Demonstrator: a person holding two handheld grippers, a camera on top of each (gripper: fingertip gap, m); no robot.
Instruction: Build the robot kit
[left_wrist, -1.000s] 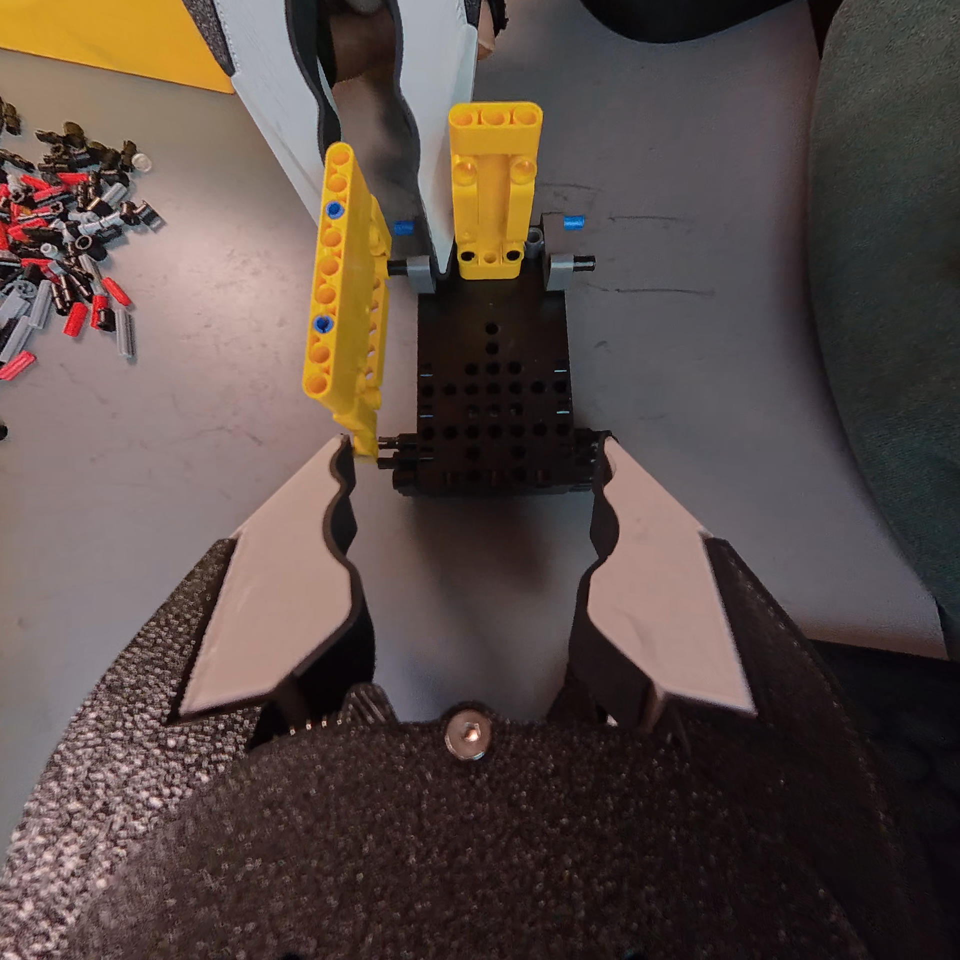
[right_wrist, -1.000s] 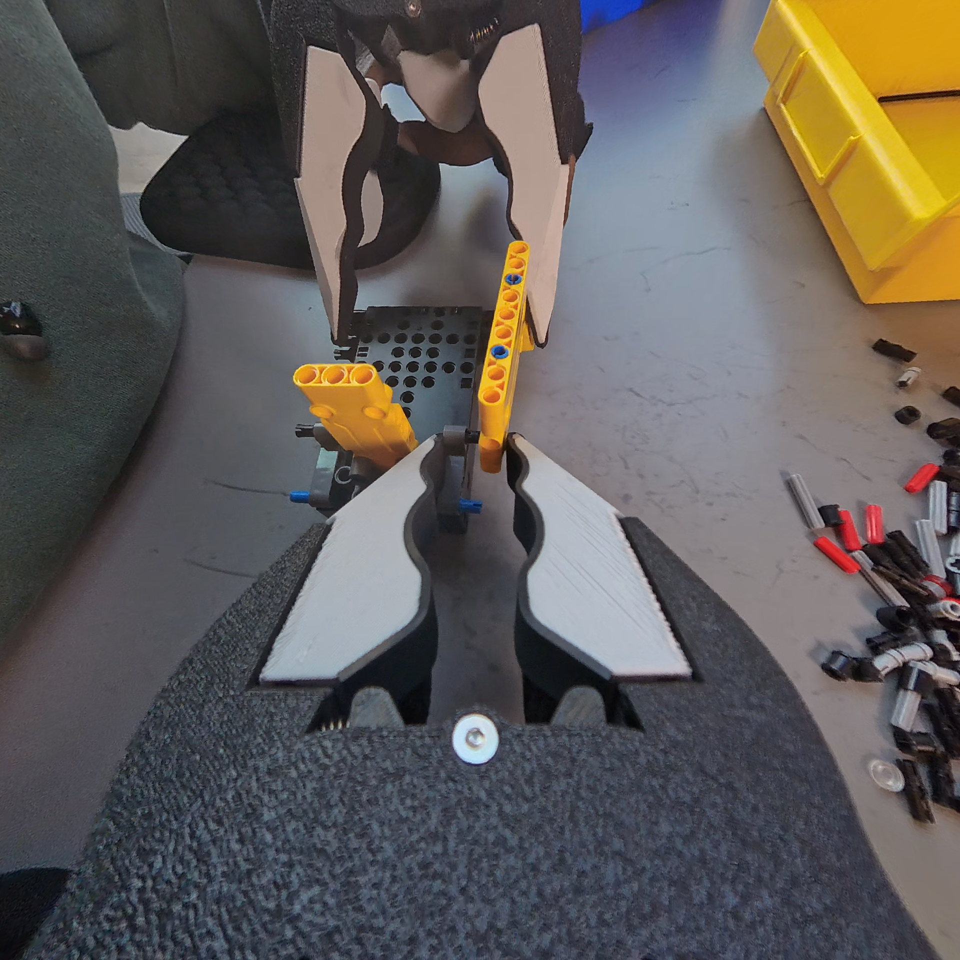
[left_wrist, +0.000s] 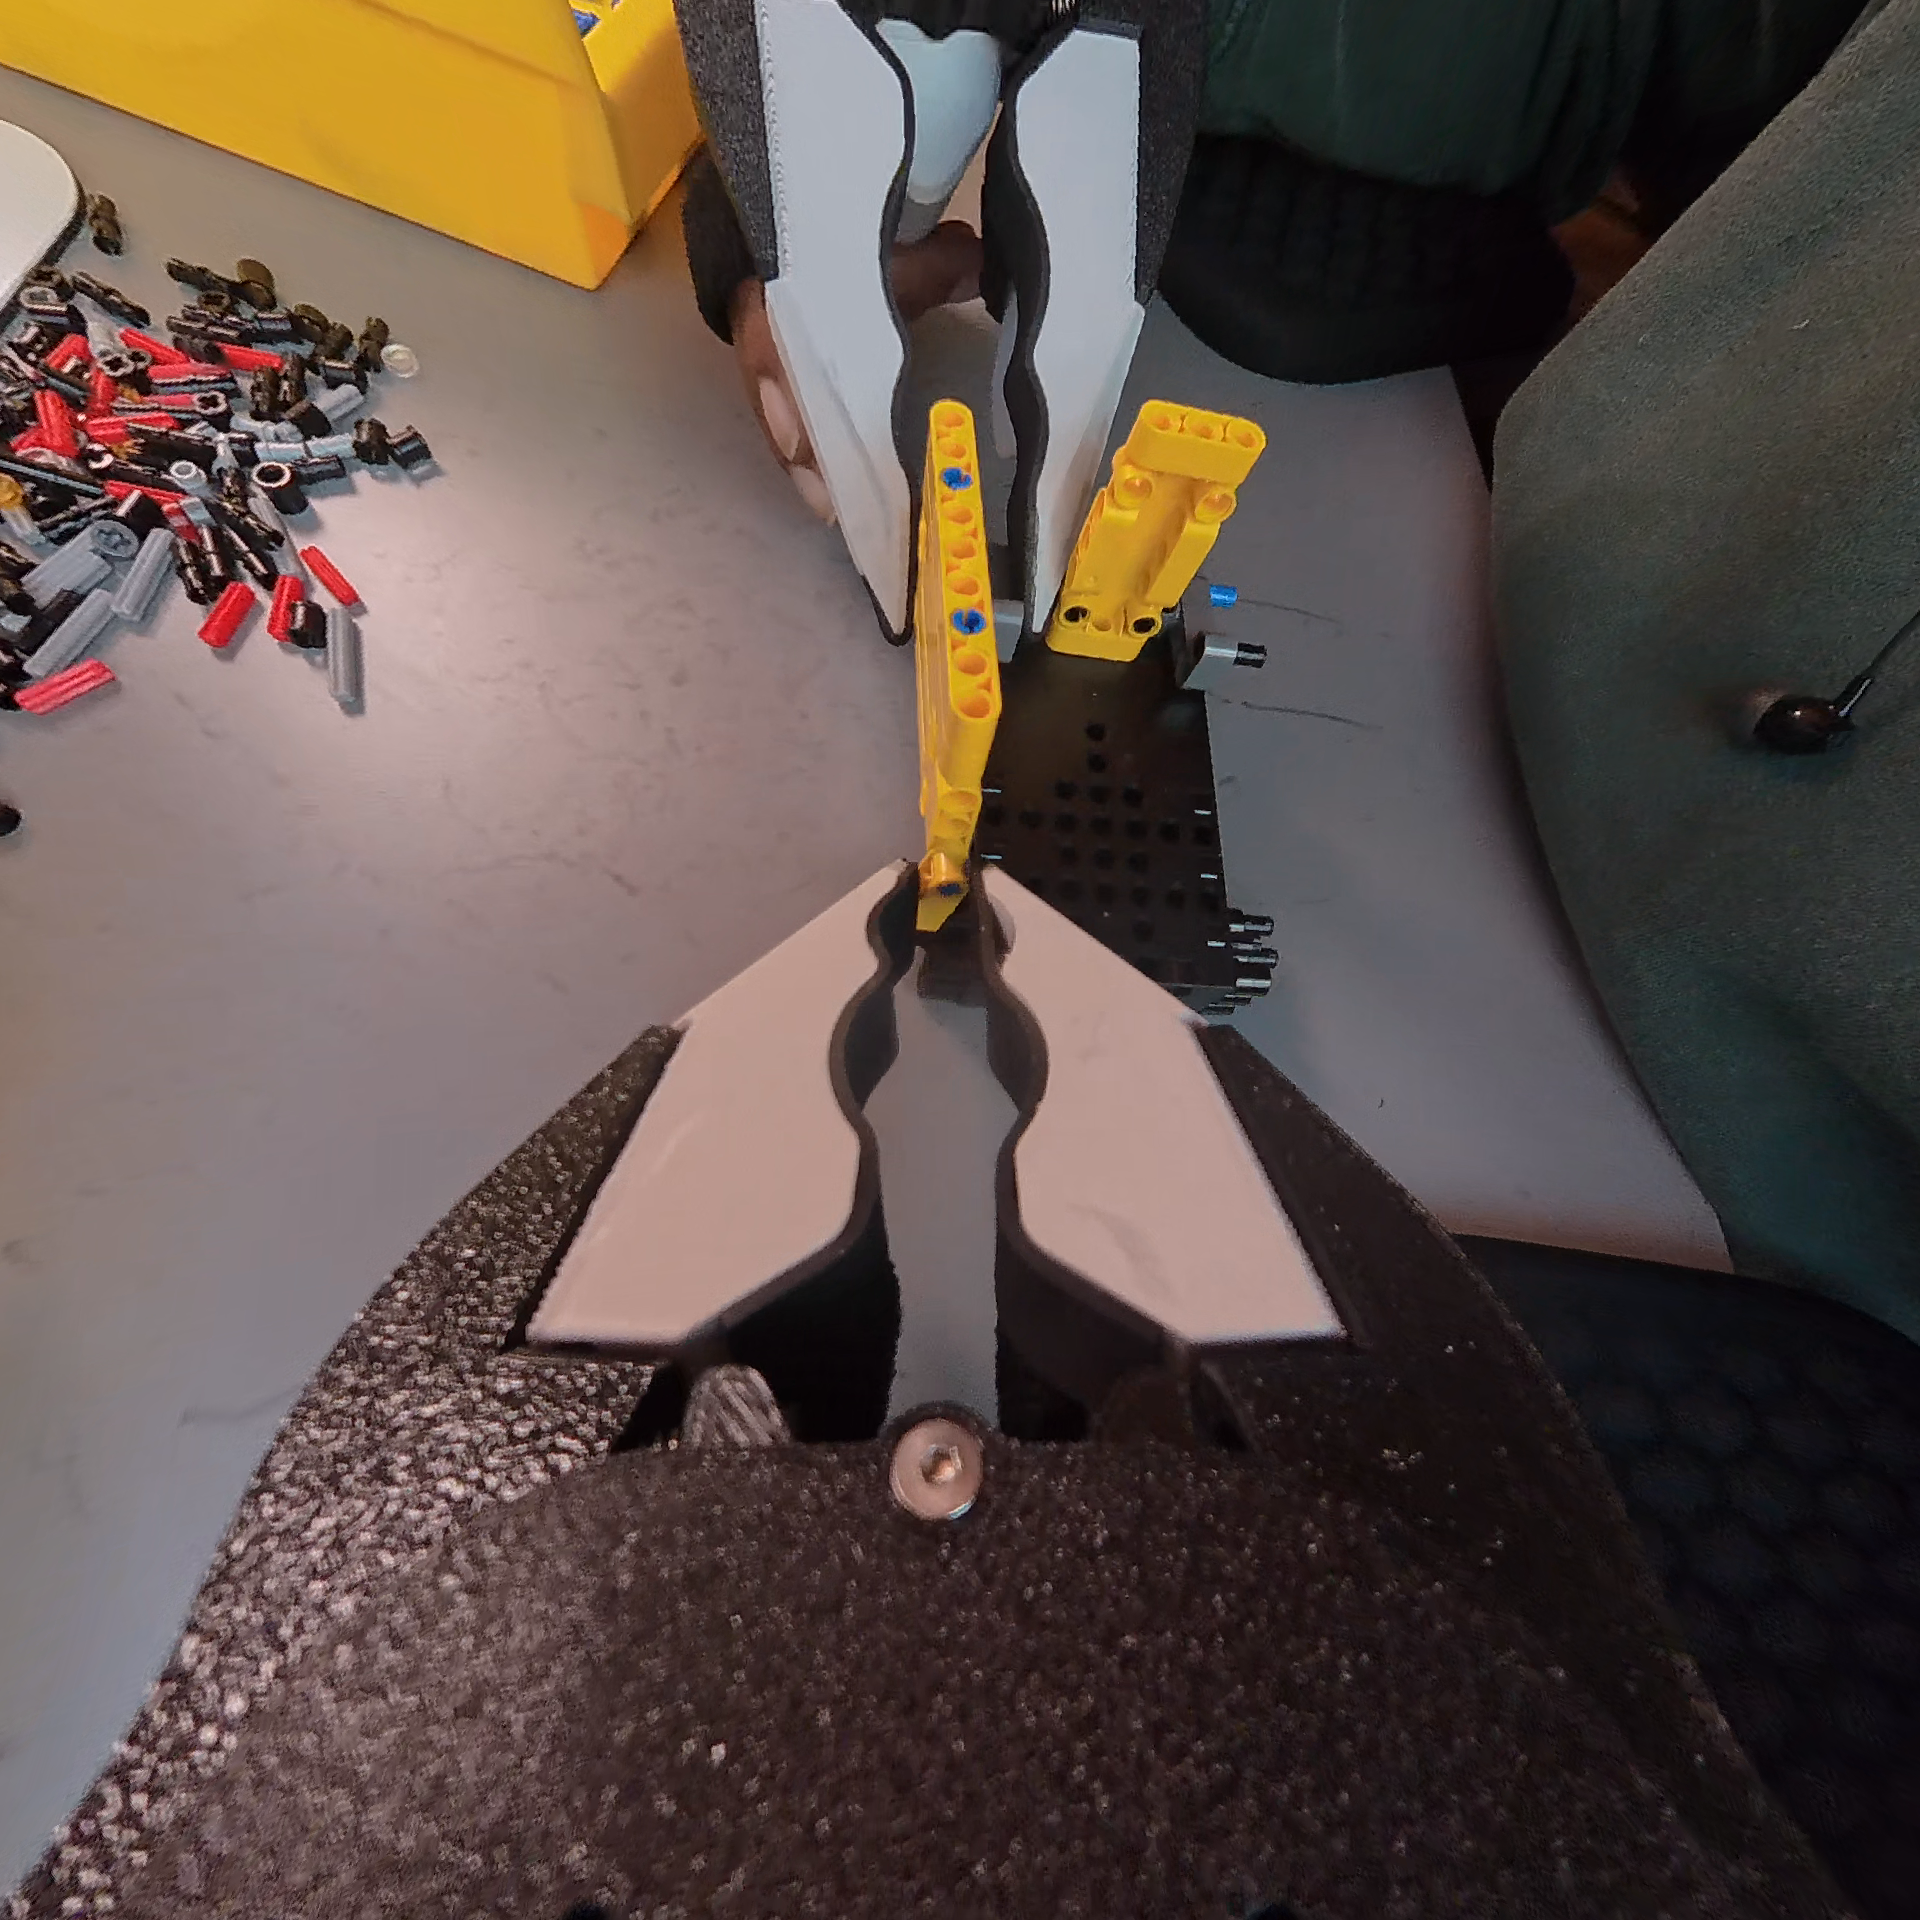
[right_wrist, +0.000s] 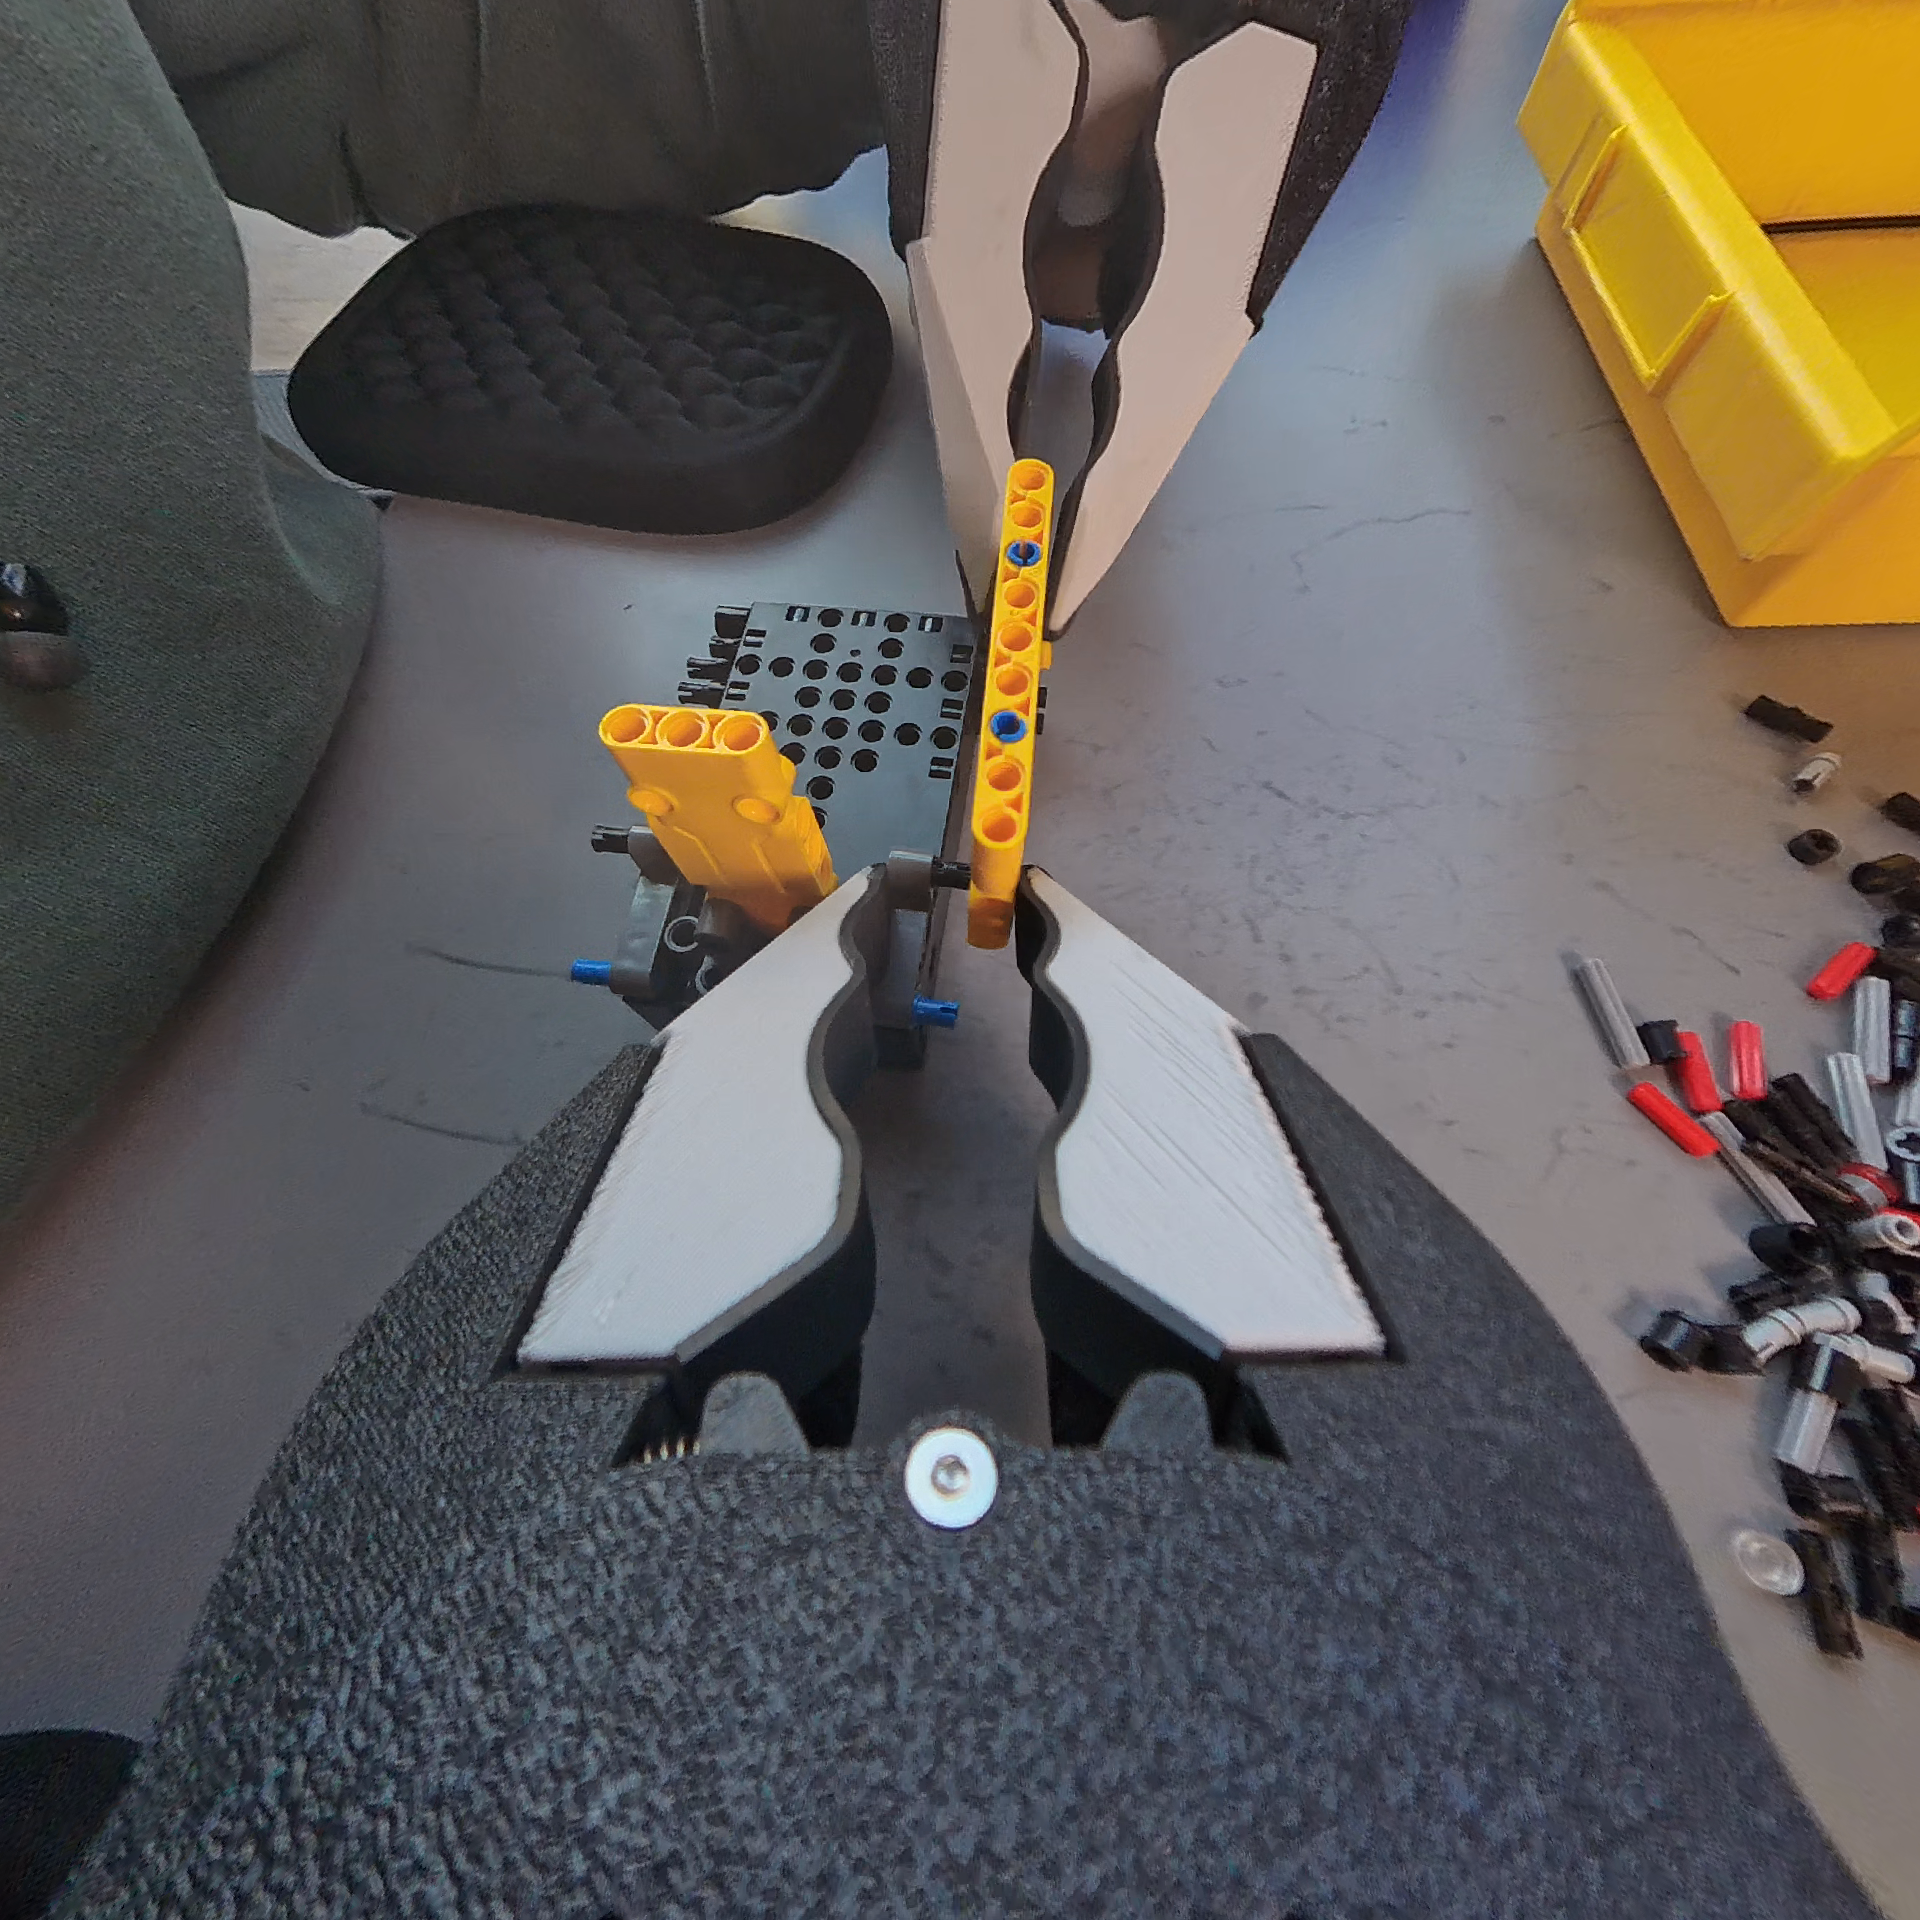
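A black perforated plate (left_wrist: 1101, 831) lies on the grey table, with a yellow panel piece (left_wrist: 1153, 530) standing at its far end. A long yellow beam (left_wrist: 956, 644) with blue pins stands on edge along the plate's left side. My left gripper (left_wrist: 945, 888) is shut on the beam's near end. My right gripper (left_wrist: 966, 629) faces it from the far end. In the right wrist view, my right gripper (right_wrist: 951, 888) pinches the beam (right_wrist: 1013, 675) together with a grey connector (right_wrist: 906, 883) on the plate (right_wrist: 862, 707). The left gripper (right_wrist: 1018, 613) clamps the beam's far end there.
A pile of small red, black and grey parts (left_wrist: 156, 468) lies on the table left of the plate; it also shows in the right wrist view (right_wrist: 1829, 1195). A yellow bin (left_wrist: 416, 125) stands behind it. A dark green upholstered surface (left_wrist: 1714, 623) borders the table's right edge. A black cushion (right_wrist: 592, 364) lies beyond. One gripper's finger ends stand about 6 cm off the other's.
My left gripper has moved left off the plate's near end and closed on the near end of the yellow beam. The beam now stands closer against the plate's edge. The right gripper keeps its grip.
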